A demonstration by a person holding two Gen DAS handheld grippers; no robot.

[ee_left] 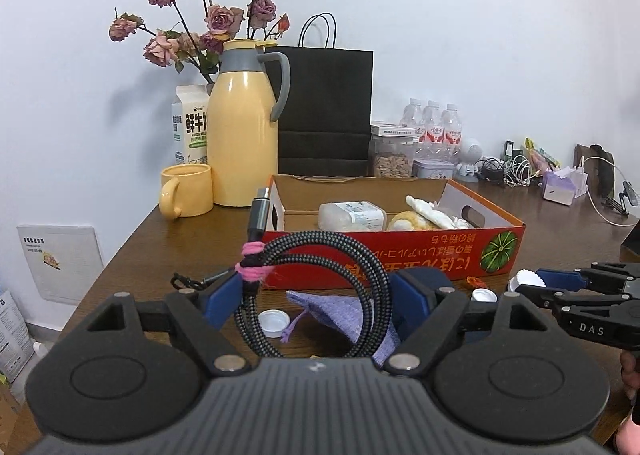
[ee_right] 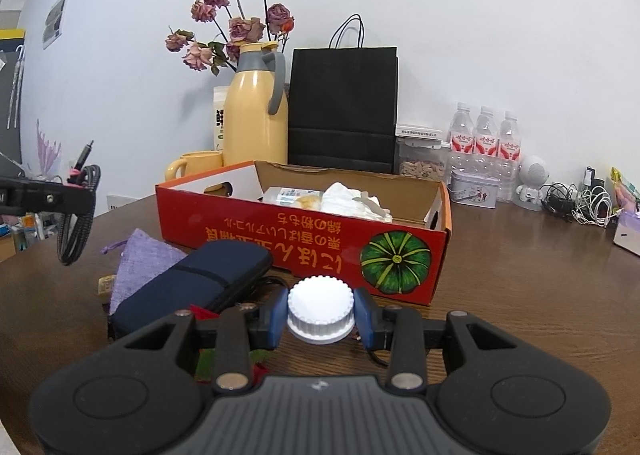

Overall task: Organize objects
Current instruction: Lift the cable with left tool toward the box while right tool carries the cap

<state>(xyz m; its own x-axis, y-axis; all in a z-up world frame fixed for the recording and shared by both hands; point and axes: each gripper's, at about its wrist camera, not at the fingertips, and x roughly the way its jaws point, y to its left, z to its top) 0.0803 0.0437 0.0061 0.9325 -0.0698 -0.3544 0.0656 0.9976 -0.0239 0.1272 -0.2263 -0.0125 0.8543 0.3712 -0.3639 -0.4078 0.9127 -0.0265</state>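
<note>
My left gripper (ee_left: 316, 295) is shut on a coiled braided cable (ee_left: 320, 263) tied with pink yarn, held above the table in front of the red cardboard box (ee_left: 400, 251). The cable (ee_right: 76, 215) also shows at the left of the right wrist view. My right gripper (ee_right: 320, 315) is shut on a white ribbed bottle cap (ee_right: 320, 309), just before the box (ee_right: 304, 239). The box holds a plastic container (ee_left: 352, 215) and crumpled tissue (ee_right: 352, 201). A purple pouch (ee_right: 140, 259), a dark blue case (ee_right: 192, 287) and a white cap (ee_left: 274, 322) lie on the table.
A yellow thermos (ee_left: 242, 135), yellow mug (ee_left: 186, 191), milk carton, dried roses and a black paper bag (ee_left: 324, 111) stand behind the box. Water bottles (ee_right: 484, 135), a seed jar, a tin, a small white robot figure and tangled cables (ee_right: 580, 203) line the back right.
</note>
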